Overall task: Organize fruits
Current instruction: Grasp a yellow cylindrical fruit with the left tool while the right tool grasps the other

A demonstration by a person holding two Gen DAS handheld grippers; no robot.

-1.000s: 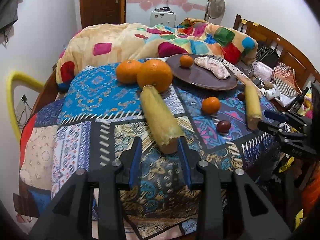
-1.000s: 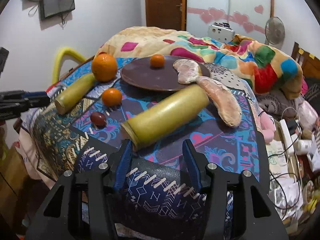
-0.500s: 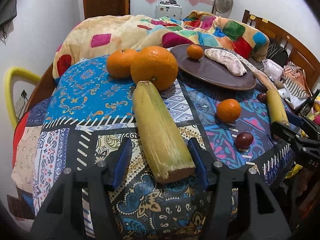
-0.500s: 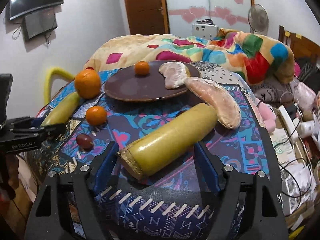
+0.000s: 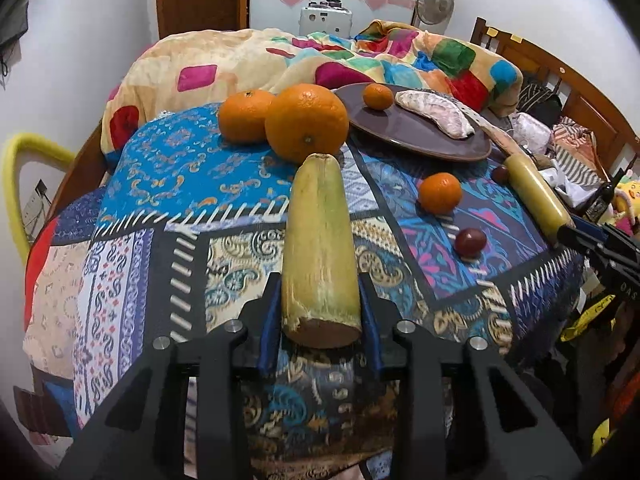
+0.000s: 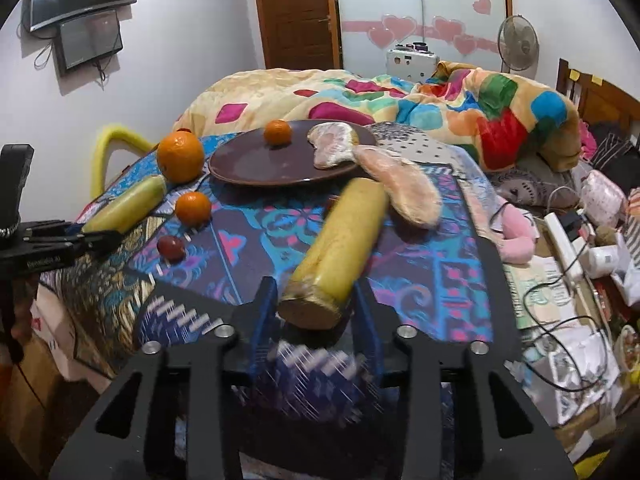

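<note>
My left gripper [image 5: 320,312] is shut on the cut end of a yellow sugarcane piece [image 5: 318,240] that lies on the patterned cloth. My right gripper [image 6: 316,316] is shut on the near end of a second sugarcane piece [image 6: 340,244]. A brown plate [image 5: 412,132] holds a small tangerine [image 5: 378,96] and a peeled pomelo segment [image 5: 436,112]. Two large oranges [image 5: 306,122] sit left of the plate. A small tangerine [image 5: 439,193] and a dark red fruit [image 5: 470,241] lie between the two canes. Another pomelo segment [image 6: 400,192] lies beside the plate.
The cloth-covered table [image 5: 168,208] drops off at its near edge. A bed with a colourful quilt [image 5: 280,60] lies behind it. Cables, a power strip and clutter [image 6: 568,248] lie to the right. A yellow chair back [image 5: 16,184] stands at the left.
Both grippers moved forward and closed their jaws on the near ends of the two sugarcane pieces. The right cane has turned more in line with its gripper.
</note>
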